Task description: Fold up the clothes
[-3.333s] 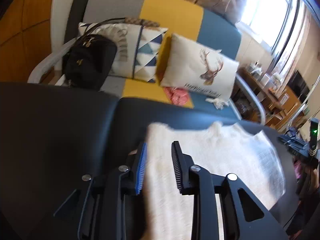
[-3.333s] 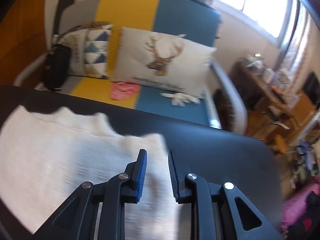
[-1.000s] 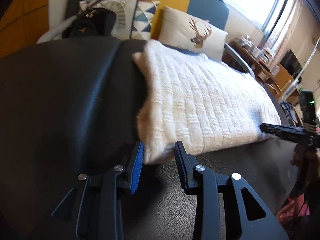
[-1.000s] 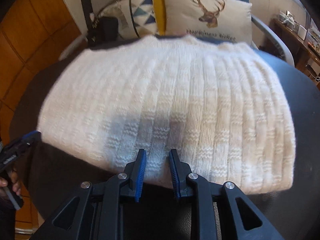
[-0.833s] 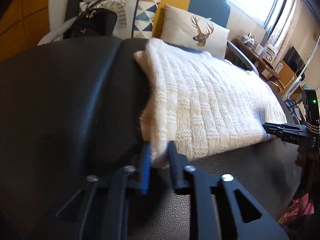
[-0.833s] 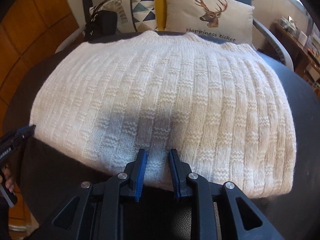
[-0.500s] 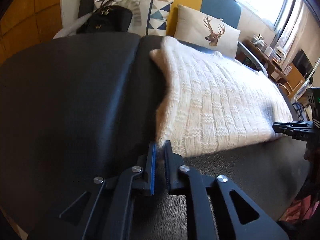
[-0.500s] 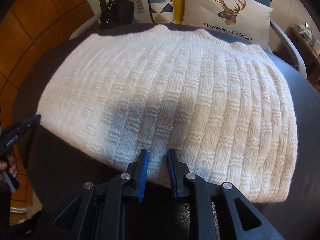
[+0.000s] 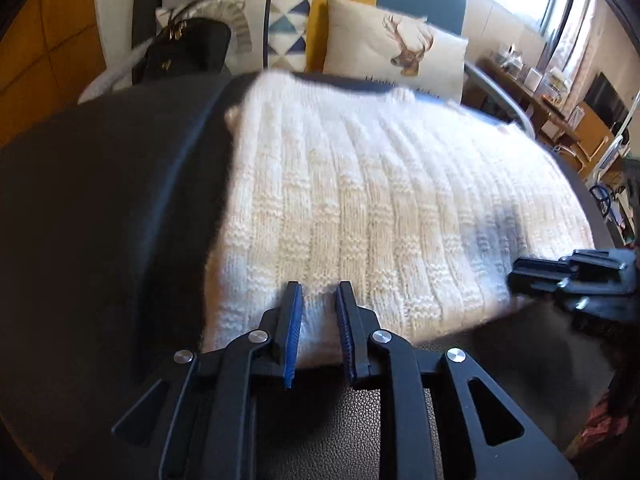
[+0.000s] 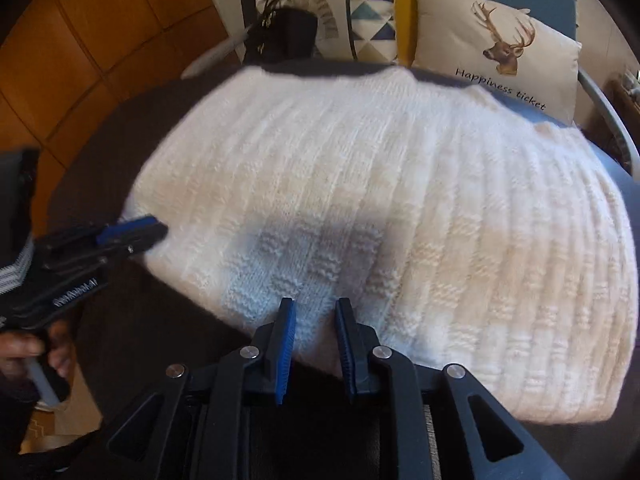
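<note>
A cream knitted sweater lies folded into a thick rectangle on the black leather table. My left gripper sits at the near hem towards the left corner, its blue pads narrowly apart with the folded edge pinched between them. In the right wrist view the sweater fills the middle, and my right gripper is shut on the near hem. The left gripper shows there at the sweater's left corner. The right gripper shows in the left wrist view at the right corner. Both views are motion-blurred.
Behind the table stands a grey, yellow and blue sofa with a deer pillow, a triangle-pattern pillow and a black handbag. A cluttered desk is at the right. A person's hand holds the left gripper's handle.
The left gripper was open a second ago, closed at the sweater's near left corner, then shifted right along the hem. The right gripper stayed on the hem; the view swung slightly.
</note>
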{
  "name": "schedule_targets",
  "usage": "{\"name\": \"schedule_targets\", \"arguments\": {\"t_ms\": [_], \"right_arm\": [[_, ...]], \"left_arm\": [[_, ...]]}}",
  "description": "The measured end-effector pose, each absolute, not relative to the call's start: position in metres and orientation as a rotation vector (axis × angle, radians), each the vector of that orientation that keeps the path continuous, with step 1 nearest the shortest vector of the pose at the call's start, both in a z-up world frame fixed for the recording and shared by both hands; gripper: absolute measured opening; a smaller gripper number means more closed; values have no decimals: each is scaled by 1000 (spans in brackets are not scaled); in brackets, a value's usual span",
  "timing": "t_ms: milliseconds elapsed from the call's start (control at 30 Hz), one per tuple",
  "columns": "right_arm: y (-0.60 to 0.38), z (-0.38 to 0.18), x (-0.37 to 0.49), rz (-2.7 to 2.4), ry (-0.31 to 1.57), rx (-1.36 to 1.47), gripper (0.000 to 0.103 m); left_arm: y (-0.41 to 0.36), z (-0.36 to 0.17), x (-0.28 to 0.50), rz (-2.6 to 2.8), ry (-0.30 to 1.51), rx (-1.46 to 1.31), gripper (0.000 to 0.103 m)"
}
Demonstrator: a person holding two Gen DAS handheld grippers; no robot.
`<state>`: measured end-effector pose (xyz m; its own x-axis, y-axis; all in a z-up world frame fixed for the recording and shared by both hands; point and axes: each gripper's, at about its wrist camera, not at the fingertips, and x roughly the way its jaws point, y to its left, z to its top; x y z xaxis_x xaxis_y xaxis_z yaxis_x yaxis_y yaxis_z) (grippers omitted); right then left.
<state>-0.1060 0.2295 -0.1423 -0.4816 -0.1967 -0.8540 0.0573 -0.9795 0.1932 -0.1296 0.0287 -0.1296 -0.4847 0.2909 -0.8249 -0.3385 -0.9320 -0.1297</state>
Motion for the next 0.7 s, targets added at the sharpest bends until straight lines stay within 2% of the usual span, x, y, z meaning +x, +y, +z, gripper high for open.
{"name": "schedule_targets", "arguments": {"t_ms": [133, 200, 300, 433, 533, 700], "right_arm": [[298, -113, -114, -2851, -297, 1445, 22], [336, -121, -125, -2911, -424, 1493, 23], [368, -154, -137, -2899, -499, 1696, 21], [358, -141, -140, -2906, -462, 1599, 20], [350, -131, -142, -2909, -434, 1526, 22], [336, -119, -148, -2898, -380, 1444, 22]], "left_arm": [[30, -100, -133, 2492, 66, -1189, 20], [36, -100, -145, 2530, 100, -1174, 26], [47, -132, -173, 2561, 280, -1304, 27], [52, -126, -172, 2577, 300, -1223, 27], [49, -108, -177, 2600, 238, -1149, 27], [50, -112, -200, 2677, 263, -1193, 28]]}}
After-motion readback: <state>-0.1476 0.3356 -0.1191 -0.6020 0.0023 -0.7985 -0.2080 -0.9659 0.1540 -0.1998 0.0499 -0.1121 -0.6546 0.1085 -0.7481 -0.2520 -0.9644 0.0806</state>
